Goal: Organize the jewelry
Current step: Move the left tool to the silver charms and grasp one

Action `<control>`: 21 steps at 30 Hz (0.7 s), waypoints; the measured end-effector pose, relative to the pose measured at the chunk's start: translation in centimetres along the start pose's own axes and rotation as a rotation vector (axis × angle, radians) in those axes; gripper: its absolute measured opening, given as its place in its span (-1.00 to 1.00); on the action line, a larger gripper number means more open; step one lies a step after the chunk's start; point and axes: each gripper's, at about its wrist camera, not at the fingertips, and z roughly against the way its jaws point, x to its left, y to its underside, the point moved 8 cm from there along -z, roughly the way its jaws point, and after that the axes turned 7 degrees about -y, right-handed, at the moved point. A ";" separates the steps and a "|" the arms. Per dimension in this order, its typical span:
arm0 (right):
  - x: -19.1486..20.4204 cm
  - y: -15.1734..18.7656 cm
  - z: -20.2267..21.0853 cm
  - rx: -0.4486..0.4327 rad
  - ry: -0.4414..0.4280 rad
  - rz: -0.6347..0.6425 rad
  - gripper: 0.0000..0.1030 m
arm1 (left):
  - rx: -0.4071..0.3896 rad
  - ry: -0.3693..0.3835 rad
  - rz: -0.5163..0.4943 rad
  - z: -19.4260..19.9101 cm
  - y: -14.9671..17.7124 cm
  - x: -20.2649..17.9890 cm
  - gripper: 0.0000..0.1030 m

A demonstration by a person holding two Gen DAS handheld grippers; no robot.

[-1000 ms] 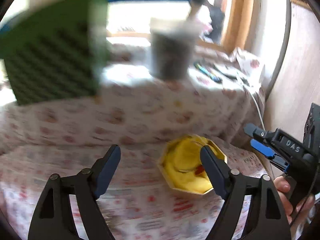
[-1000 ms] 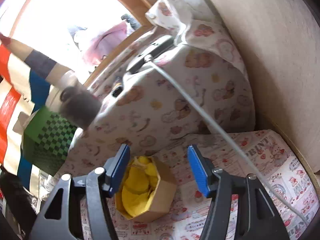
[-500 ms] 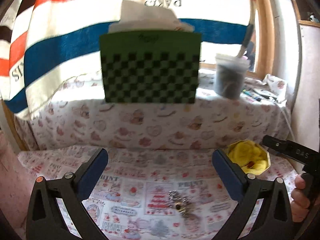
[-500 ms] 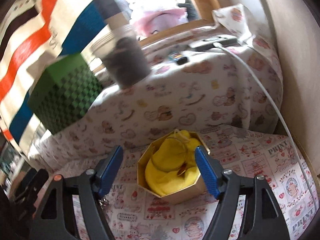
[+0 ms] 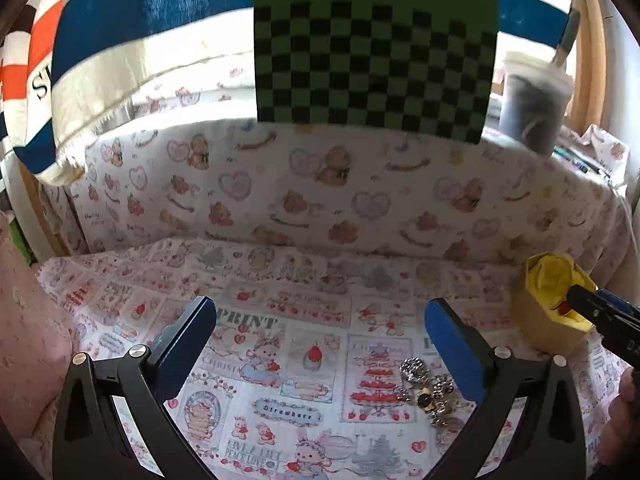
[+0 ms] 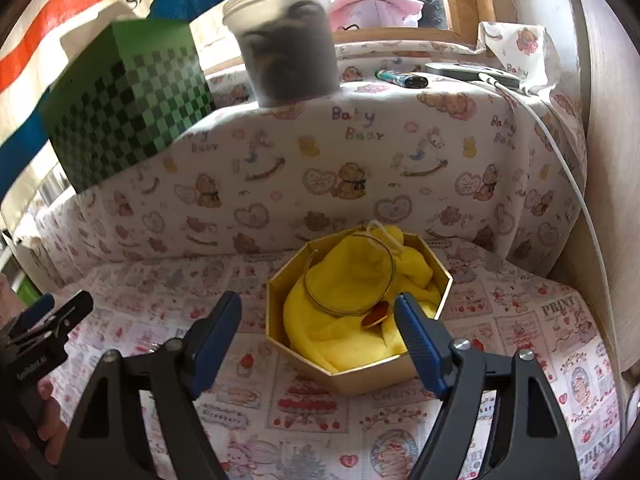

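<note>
A gold octagonal box [image 6: 352, 376] lined with yellow cloth [image 6: 344, 332] stands on the printed cloth; a thin gold bangle [image 6: 349, 276] and a small orange piece [image 6: 376, 315] lie in it. My right gripper [image 6: 318, 336] hovers just in front of the box, jaws opening, nothing between them. In the left wrist view the same box [image 5: 548, 320] is at the right edge. A small heap of silver and gold jewelry [image 5: 426, 386] lies on the cloth near the right finger of my left gripper [image 5: 320, 344], which is wide open and empty.
A raised ledge draped in bear-print cloth [image 5: 320, 184] runs behind. On it stand a green checkered box [image 5: 372, 60], a lidded tub of dark contents [image 6: 288, 48], pens and a device with a white cable [image 6: 560, 152]. A striped towel [image 5: 120, 40] hangs at left.
Both views swung from tilted to level. The left gripper opened wide and moved left, away from the box, bringing the jewelry heap into view. The right gripper opened wider in front of the box.
</note>
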 end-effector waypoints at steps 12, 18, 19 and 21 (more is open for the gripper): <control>0.0 -0.4 0.4 -0.011 -0.011 -0.014 0.73 | 0.159 0.130 -0.032 -2.2 2.5 -2.4 0.92; -0.1 -0.3 0.2 -0.002 0.000 -0.009 0.73 | 0.224 0.188 -0.152 -2.7 3.9 -5.5 0.00; -0.1 -0.3 0.2 -0.003 0.000 -0.011 0.73 | 0.232 0.192 -0.161 -2.8 4.2 -5.8 -0.05; -0.1 -0.4 0.3 -0.004 0.000 -0.013 0.73 | 0.243 0.203 -0.170 -2.8 4.5 -6.3 -0.15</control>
